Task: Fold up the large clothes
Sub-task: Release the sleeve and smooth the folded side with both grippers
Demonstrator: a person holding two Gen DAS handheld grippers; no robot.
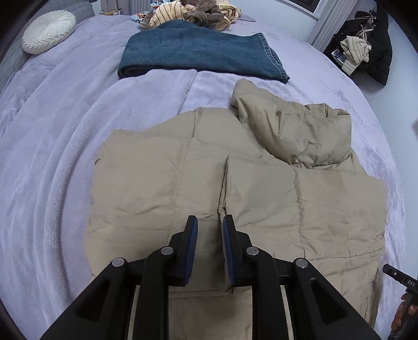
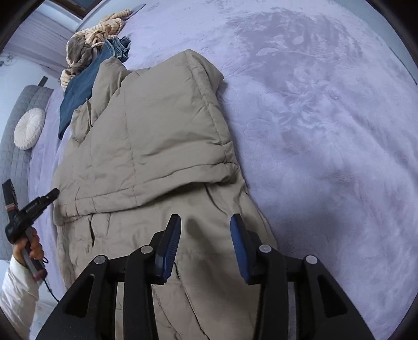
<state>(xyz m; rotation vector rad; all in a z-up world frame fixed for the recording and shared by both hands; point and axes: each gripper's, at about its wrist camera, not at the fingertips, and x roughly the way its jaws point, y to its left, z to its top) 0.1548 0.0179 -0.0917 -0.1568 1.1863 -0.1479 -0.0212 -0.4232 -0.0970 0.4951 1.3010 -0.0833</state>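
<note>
A beige quilted puffer jacket [image 1: 235, 188] lies spread on the lavender bed blanket [image 1: 52, 157], its hood [image 1: 300, 130] bunched at the far right. One side panel is folded over the body, and its edge runs straight towards my left gripper [image 1: 209, 222]. That gripper hovers just above the jacket's near part, jaws a narrow gap apart with nothing pinched between them. In the right wrist view the jacket [image 2: 156, 143] stretches away from me. My right gripper [image 2: 206, 222] hangs over its near end, jaws wide apart and empty.
A folded dark blue garment [image 1: 193, 57] lies beyond the jacket, with a pile of striped and brown clothes [image 1: 193, 13] behind it. A round white cushion [image 1: 48, 31] sits far left. Dark coats [image 1: 365, 52] hang off the bed's right. A hand in a white sleeve [image 2: 28, 248] shows at the left edge.
</note>
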